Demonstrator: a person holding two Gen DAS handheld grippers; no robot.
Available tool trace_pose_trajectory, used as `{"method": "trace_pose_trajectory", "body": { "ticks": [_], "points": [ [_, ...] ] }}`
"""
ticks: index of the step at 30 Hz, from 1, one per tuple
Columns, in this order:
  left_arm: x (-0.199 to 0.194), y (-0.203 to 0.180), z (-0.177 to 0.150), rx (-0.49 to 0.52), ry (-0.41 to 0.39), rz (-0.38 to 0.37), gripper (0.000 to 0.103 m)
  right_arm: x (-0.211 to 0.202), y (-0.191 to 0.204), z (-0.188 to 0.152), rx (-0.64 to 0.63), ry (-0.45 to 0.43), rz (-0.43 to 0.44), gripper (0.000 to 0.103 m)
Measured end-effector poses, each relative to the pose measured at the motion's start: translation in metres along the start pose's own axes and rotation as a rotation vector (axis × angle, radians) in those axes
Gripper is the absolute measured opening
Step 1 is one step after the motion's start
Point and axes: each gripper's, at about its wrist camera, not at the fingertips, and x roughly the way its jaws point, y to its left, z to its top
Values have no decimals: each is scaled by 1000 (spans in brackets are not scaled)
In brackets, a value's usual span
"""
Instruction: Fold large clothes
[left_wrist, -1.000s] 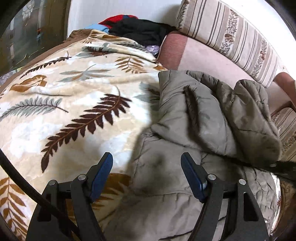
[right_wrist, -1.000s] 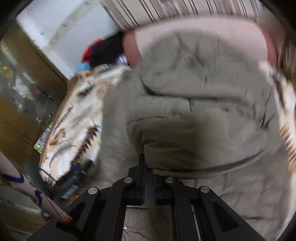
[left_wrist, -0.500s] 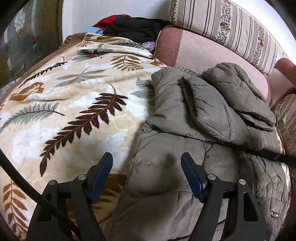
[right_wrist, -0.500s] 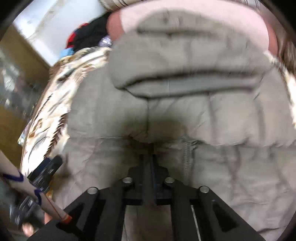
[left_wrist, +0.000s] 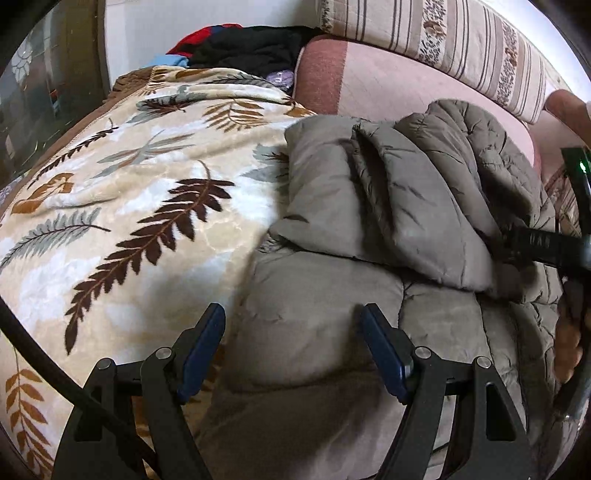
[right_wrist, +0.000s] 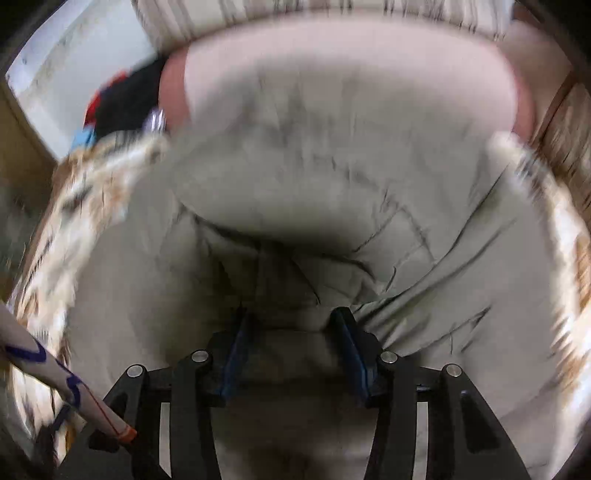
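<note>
Item: olive-grey quilted padded jacket (left_wrist: 369, 229), lying part-folded on the leaf-print fleece blanket (left_wrist: 122, 206), likely handling soft, bulky and springy, so you are best pinching a hem; your left gripper (left_wrist: 291, 350) is hovering wide open and empty, your right gripper (right_wrist: 291, 350), angled down, has just been opening, fabric bulging between unpressed pads.

The jacket (left_wrist: 369, 229) lies on the blanket (left_wrist: 129, 206), toward its right side, one part folded over its upper half. Behind both runs the sofa back (left_wrist: 406, 77), a heap of clothes (left_wrist: 243, 48) piled at its left end.
</note>
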Motion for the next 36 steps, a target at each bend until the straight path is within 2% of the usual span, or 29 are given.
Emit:
{"method": "trace_pose_trajectory", "body": {
  "ticks": [3, 5, 8, 9, 11, 13, 18, 24, 31, 36],
  "points": [
    [-2, -3, -2, 12, -7, 11, 75, -10, -2, -6, -3, -38, -2, 52],
    [-3, -2, -2, 11, -12, 15, 75, -32, -11, -6, 46, -68, 28, 52],
    [-3, -2, -4, 8, -13, 23, 75, -72, -21, -28, 60, -132, 64, 53],
    [-3, -2, -4, 7, -15, 25, 75, -83, -25, -38, 56, -139, 72, 55],
    [-7, -2, -8, 4, -22, 34, 75, -104, -36, -70, 45, -150, 72, 65],
    [-16, -3, -14, -3, -36, 45, 75, -121, -50, -103, 31, -158, 48, 70],
    [-47, -13, -37, -28, -65, 56, 75, -154, -92, -159, 39, -147, -37, 74],
    [-89, -22, -71, -45, -67, 76, 75, -177, -124, -189, 100, -163, -34, 76],
    [-121, -28, -94, -43, -81, 160, 75, -172, -118, -210, 103, -164, 10, 77],
    [-126, -33, -96, -47, -67, 176, 75, -170, -109, -221, 55, -169, 5, 78]
  ]
}}
